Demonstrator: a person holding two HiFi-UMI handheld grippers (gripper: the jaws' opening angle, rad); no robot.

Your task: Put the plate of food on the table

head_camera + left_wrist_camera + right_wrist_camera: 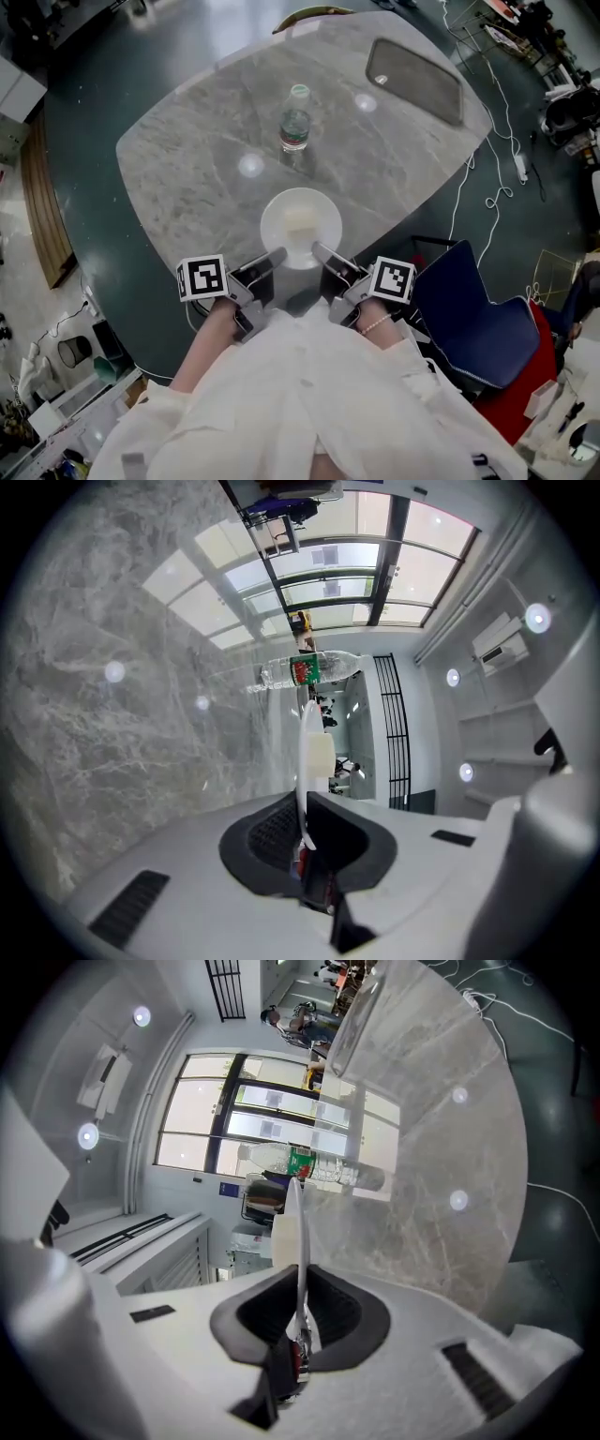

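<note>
Both grippers are clamped on the plate [277, 217]. The left gripper [271, 262] pinches the rim on one side and the right gripper [325, 253] pinches it on the other, each with its jaws closed down on the thin white edge, which both gripper views show side-on. The plate is on my side of the bottle [294, 120], over the near part of the table [187, 178], with a pale block of food [300, 225] in its middle. I cannot tell whether its base is already on the stone or just above it.

I judge this to be the setting-down step. Next I need to keep the plate level so the food does not slide, bring it flat onto the stone, then open both sets of jaws together and draw them back toward me — not before the weight is off them.

The table's near edge runs close under my grippers, so the plate sits near the drop; a little nearer the bottle would be safer. Bare stone lies between plate and bottle and on both sides of the bottle. A dark panel [415, 80] lies well beyond the bottle to the right, out of the way. A blue chair [469, 319] stands off the table, on my side of the bottle and to the right.
</note>
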